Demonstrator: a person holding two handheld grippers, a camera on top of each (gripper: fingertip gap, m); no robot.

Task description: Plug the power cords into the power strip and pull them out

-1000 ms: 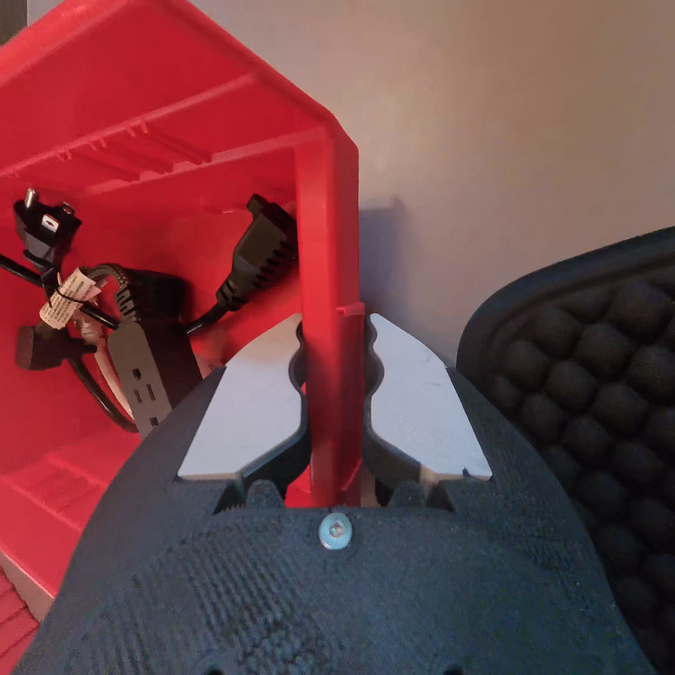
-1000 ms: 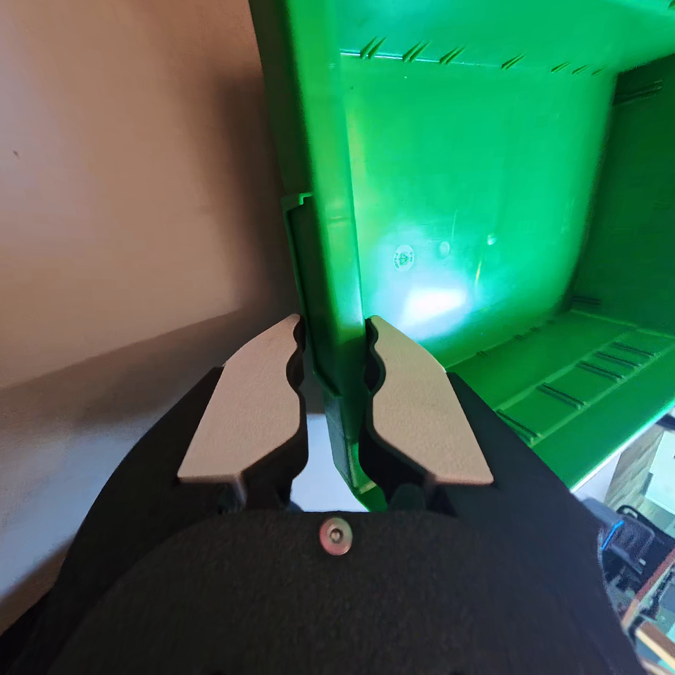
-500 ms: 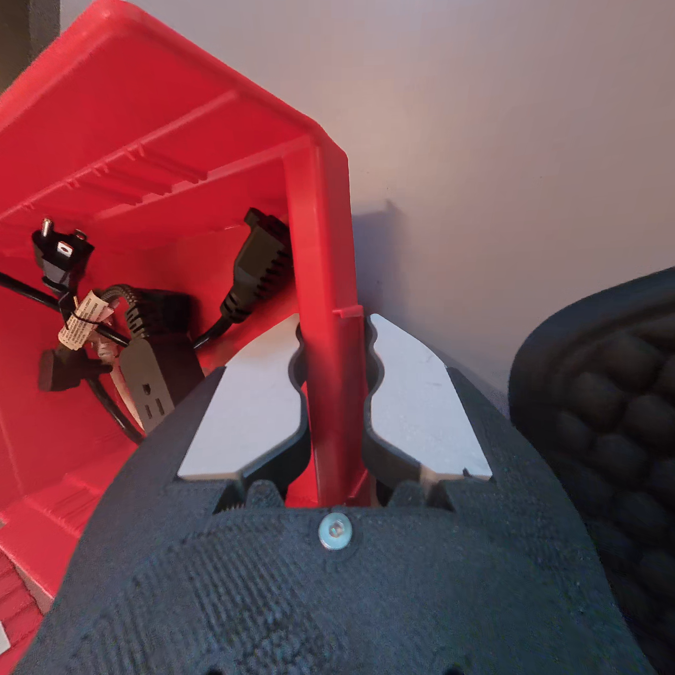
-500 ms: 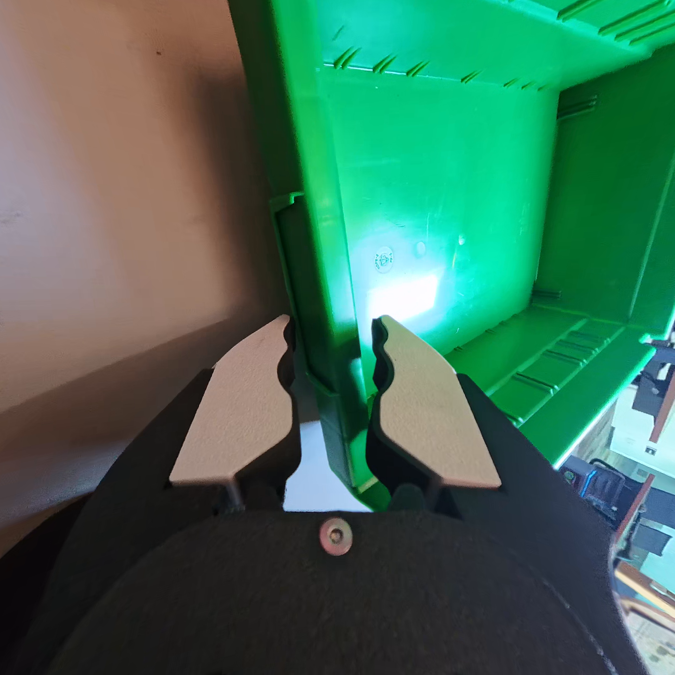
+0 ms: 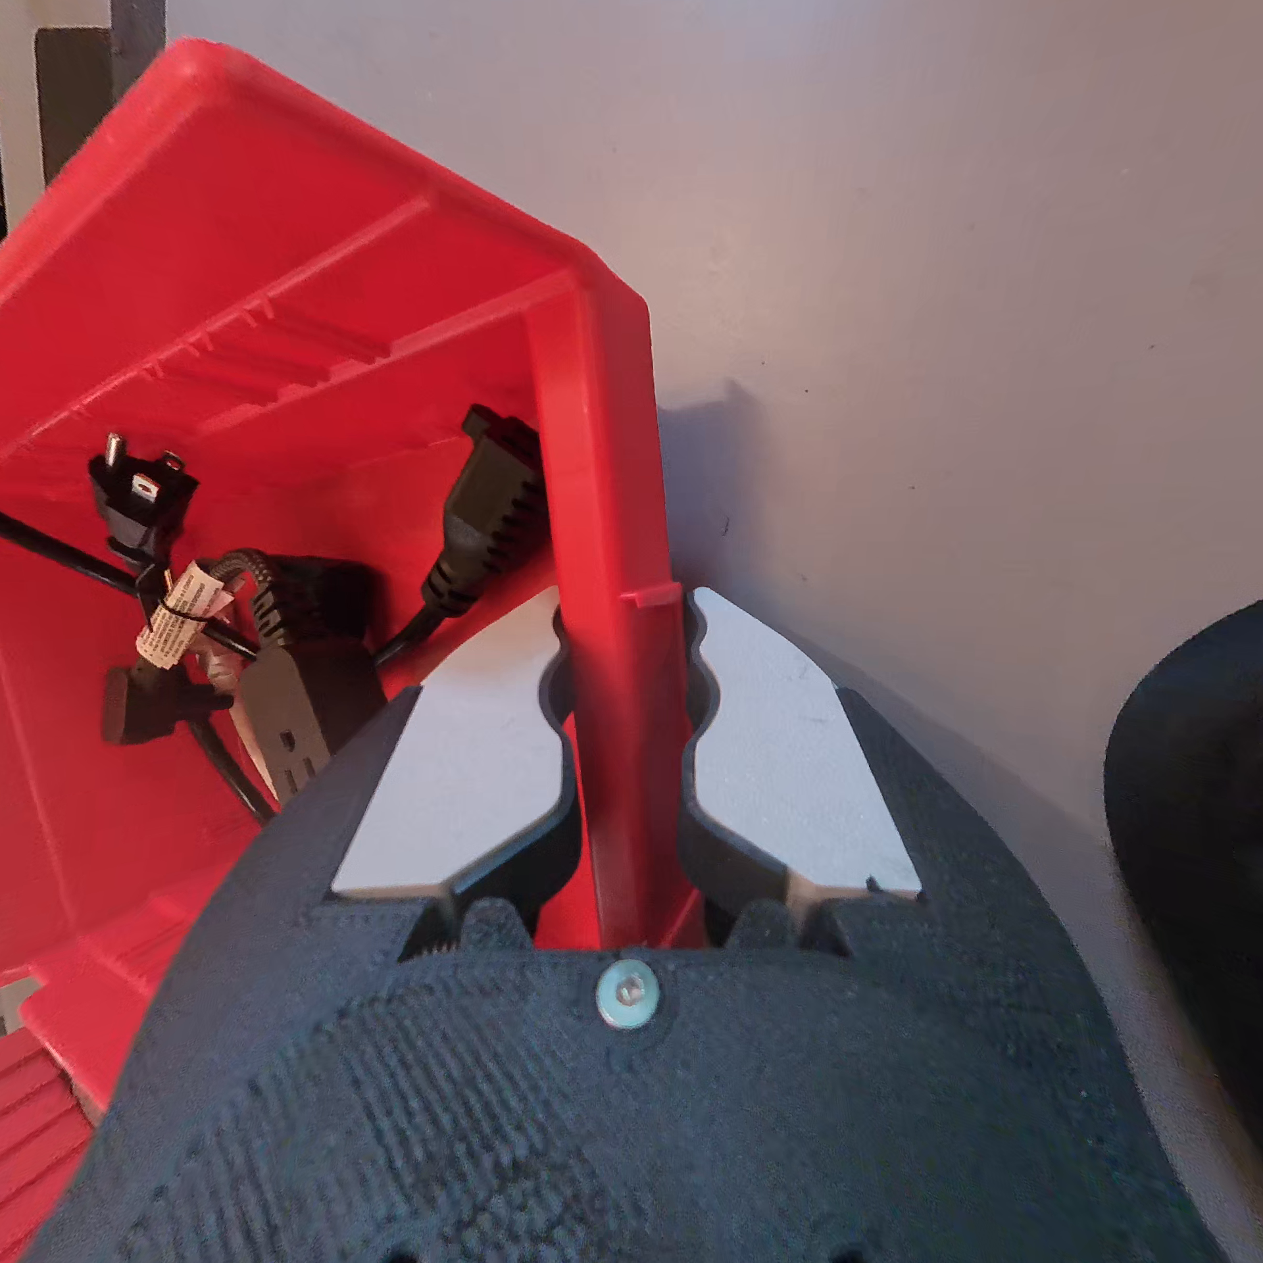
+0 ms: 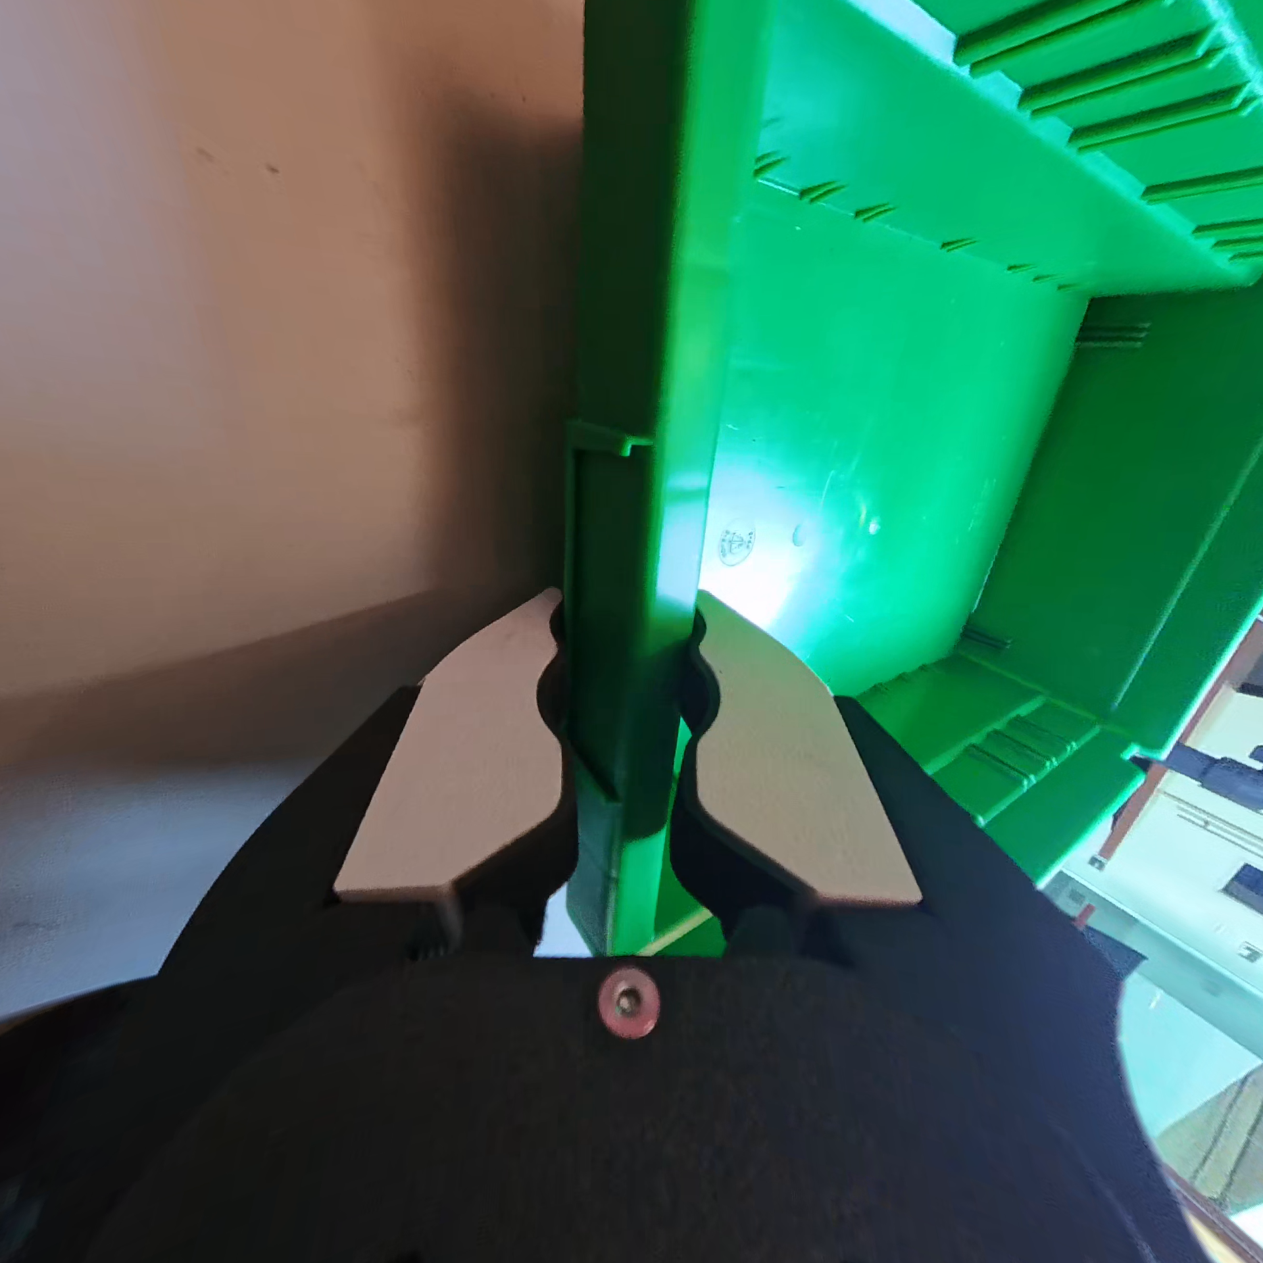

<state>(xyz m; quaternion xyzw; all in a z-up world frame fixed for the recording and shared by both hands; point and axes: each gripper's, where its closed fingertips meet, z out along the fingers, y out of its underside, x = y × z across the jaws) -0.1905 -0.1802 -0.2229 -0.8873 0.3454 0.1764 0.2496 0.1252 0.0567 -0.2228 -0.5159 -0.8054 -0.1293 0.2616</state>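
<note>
Left gripper is clamped tight on the side wall of the red bin, tipped over by the wall; right gripper pinches the wall of the green bin, which looks empty. Inside the red one lies the tangle: the power strip, a pronged plug and a black connector, all loose; nothing is plugged in yet, so by my reckoning the whole job is ahead.

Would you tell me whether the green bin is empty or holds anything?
Empty, as far as shown: the green bin shows only bare walls and ribbed floor inside. The right gripper clamps its wall.
</note>
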